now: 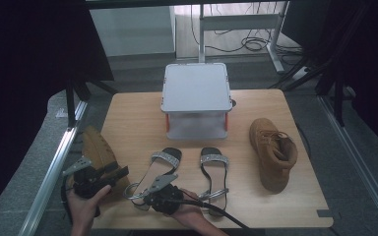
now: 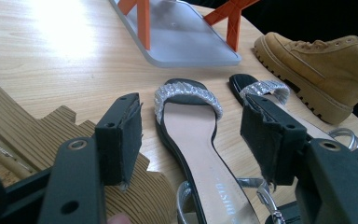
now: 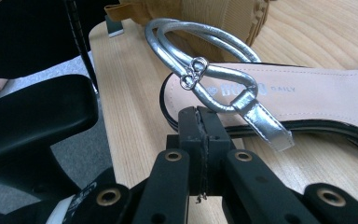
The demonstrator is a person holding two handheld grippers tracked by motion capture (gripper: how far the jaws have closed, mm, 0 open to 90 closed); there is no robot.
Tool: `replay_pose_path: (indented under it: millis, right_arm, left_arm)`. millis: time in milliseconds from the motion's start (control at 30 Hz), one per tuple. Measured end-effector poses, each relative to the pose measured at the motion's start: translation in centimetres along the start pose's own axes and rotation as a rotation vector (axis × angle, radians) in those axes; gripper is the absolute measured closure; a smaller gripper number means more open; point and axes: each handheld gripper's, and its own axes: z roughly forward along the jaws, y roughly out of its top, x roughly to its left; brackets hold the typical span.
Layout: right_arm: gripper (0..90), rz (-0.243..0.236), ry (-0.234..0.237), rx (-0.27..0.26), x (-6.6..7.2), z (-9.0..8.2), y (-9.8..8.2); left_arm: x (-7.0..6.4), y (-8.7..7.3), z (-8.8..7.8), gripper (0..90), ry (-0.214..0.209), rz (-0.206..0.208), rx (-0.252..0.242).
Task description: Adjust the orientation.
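A pair of black sandals with glittery toe bands lies at the table's front: the left sandal and the right sandal. My right gripper is shut, pads together, with its tips at the heel edge of the left sandal, just under the silver ankle strap. My left gripper hovers open over the tan boot that lies on its side at the table's left edge, with nothing between its jaws.
A second tan boot lies at the right of the wooden table. A grey lidded box with orange fittings stands at the back middle. Metal rails run along both sides of the table.
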Motion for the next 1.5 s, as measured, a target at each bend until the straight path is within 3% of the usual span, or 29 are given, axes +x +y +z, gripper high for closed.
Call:
replay_pose_path:
  millis: [167,233,500,833,1167,1500]
  right_arm:
    - [89.8,-0.008,-0.033,-0.039,0.3,-0.7,-0.3]
    - [89.8,0.009,-0.056,-0.08,0.1,-2.2,-0.5]
    - [89.8,0.049,-0.143,-0.143,-0.7,-6.8,-2.2]
    - [89.8,0.146,-0.229,-0.174,-2.6,-10.7,-5.6]
    - [89.8,0.179,-0.294,-0.18,-3.5,-13.5,-7.6]
    - [89.8,0.184,-0.328,-0.171,-3.3,-14.6,-8.7]
  left_arm:
    - [0.1,0.0,0.0,38.6,-0.002,0.0,0.0]
    - [0.1,0.0,0.2,38.6,-0.004,0.0,0.003]
    - [0.0,0.1,0.5,38.6,-0.017,-0.001,0.005]
    - [-0.2,0.0,0.8,38.5,-0.024,-0.002,0.01]
    - [-0.4,0.0,0.9,38.5,-0.021,0.009,0.013]
    - [-0.4,0.3,0.8,38.5,-0.027,0.014,0.007]
